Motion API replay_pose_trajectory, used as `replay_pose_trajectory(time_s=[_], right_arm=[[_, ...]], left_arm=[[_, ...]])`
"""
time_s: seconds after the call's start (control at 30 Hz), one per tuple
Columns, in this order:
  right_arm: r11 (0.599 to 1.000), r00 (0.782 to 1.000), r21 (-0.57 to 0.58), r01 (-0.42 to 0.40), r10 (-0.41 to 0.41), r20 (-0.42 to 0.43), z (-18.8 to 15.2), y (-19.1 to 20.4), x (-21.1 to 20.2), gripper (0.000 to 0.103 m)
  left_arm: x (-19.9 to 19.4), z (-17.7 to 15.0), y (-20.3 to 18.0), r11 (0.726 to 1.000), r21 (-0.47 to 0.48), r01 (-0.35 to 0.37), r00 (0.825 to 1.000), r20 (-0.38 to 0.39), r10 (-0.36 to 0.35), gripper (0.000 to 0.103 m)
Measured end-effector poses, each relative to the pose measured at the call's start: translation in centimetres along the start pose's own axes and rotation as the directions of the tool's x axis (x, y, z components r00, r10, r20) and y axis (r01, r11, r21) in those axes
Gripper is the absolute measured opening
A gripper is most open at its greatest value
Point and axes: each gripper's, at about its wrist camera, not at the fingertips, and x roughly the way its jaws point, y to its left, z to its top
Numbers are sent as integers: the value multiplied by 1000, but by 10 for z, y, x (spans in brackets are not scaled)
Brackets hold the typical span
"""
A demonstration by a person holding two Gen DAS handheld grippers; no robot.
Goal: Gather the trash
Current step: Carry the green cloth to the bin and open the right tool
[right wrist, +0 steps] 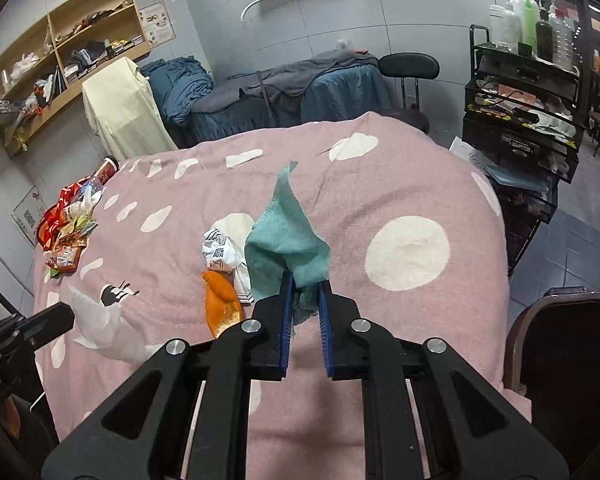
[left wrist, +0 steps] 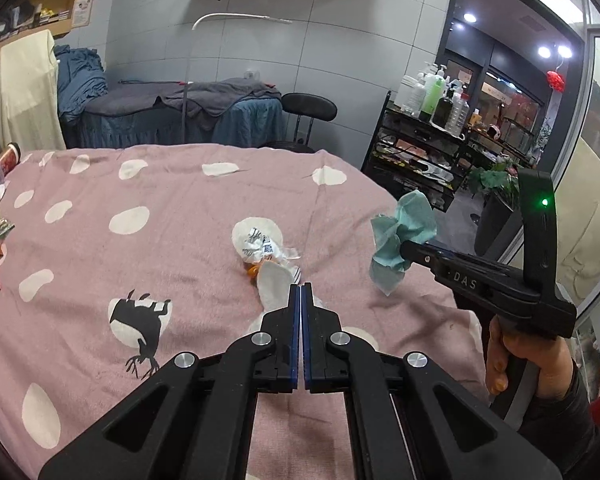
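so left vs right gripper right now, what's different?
The left gripper is shut on a thin white tissue; the right gripper is shut on a bulkier teal cloth. The left jaws nearly meet; the right jaws stand apart around the bunched cloth. The tissue trails to the pink cover; the cloth looks lifted clear. Both are black with blue pads.

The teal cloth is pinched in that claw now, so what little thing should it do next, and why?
Probably carry the teal cloth over to wherever the trash is being gathered; no bin shows. The right claw is already shut on it and it hangs clear of the pink blanket. The crumpled wrapper and orange peel lie there for later.
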Motion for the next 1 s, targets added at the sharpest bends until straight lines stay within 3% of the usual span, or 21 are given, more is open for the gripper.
replay_pose_trajectory(time_s=[0.27, 0.5, 0.73, 0.8, 0.87, 0.9, 1.0], right_arm=[[996, 994, 63, 67, -72, 83, -16, -39, -56, 14], [960, 959, 133, 246, -261, 113, -37, -90, -94, 14], [887, 905, 208, 413, -424, 13, -77, -152, -104, 14], [865, 892, 238, 442, -452, -12, -90, -164, -104, 24], [841, 880, 279, 463, -474, -32, -106, -178, -105, 61], [836, 879, 294, 464, -475, -35, -110, -181, -106, 67], [811, 879, 358, 463, -473, -67, -129, -200, -110, 68]], left_arm=[[-3, 22, -38, 995, 75, 67, 997, 35, -70, 2], [12, 32, -85, 980, 152, 126, 991, 28, -132, 2], [30, 31, -132, 953, 212, 215, 976, -19, -216, 2], [35, 31, -144, 945, 227, 234, 972, -31, -233, 2], [41, 30, -156, 937, 244, 250, 968, -45, -247, 2], [45, 29, -162, 933, 251, 257, 966, -53, -252, 2], [57, 24, -180, 918, 276, 284, 959, -87, -271, 2]])
